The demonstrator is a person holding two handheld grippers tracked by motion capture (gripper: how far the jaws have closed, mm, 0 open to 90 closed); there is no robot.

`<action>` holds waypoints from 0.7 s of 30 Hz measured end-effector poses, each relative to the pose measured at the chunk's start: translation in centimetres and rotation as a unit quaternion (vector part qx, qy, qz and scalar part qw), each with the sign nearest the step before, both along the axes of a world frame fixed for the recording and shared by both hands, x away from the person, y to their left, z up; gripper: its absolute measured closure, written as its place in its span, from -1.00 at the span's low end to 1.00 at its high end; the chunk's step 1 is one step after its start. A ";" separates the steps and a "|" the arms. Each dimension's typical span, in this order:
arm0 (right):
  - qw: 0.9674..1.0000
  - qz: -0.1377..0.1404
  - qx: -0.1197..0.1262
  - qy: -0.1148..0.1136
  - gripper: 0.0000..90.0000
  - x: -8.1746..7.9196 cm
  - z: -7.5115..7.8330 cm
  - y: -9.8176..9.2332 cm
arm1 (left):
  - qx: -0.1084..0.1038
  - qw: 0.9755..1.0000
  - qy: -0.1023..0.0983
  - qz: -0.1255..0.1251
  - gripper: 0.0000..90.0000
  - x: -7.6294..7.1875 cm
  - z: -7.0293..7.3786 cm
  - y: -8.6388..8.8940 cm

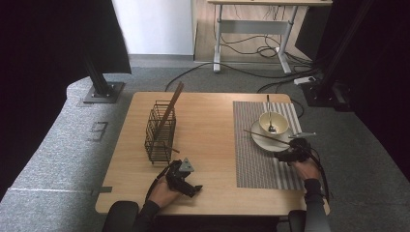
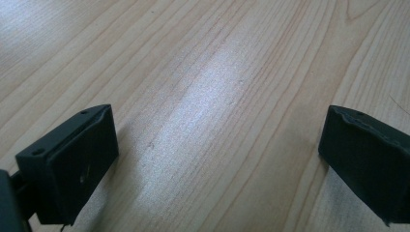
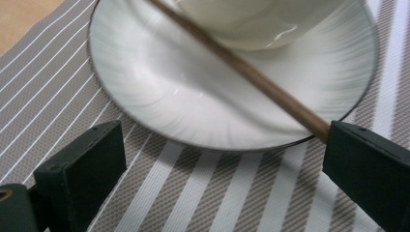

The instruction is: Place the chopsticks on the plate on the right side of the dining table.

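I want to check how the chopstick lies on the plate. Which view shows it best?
The right gripper view: the chopstick crosses the plate up close, its end at one jaw. The high view shows it small; the left gripper view shows table.

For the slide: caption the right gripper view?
Open right gripper over striped mat, chopstick lying across white saucer.

The table is light wood with a visible grain pattern. The placemat is taupe with white lengthwise stripes. The saucer is glossy white with a thin dark rim line; the bowl on it is cream-white. The chopstick across the saucer is brown. The wire basket is black. Both claws, the left claw and the right claw, are matt black.
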State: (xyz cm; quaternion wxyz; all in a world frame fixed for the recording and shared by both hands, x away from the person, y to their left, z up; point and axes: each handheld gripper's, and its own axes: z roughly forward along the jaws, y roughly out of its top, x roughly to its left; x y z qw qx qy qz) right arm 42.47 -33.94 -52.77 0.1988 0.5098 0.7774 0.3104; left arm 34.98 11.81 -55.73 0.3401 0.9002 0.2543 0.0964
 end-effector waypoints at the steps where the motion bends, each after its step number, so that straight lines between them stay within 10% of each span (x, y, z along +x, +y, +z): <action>1: 1.000 -0.005 0.001 -0.006 -0.97 0.1 0.0 -0.1 | 0.000 1.000 0.000 0.000 -1.00 0.0 0.0 0.0; 21: 0.998 -0.049 0.007 -0.027 -0.97 1.1 -0.3 -0.4 | 0.001 1.000 0.001 0.000 -1.00 0.0 0.0 0.0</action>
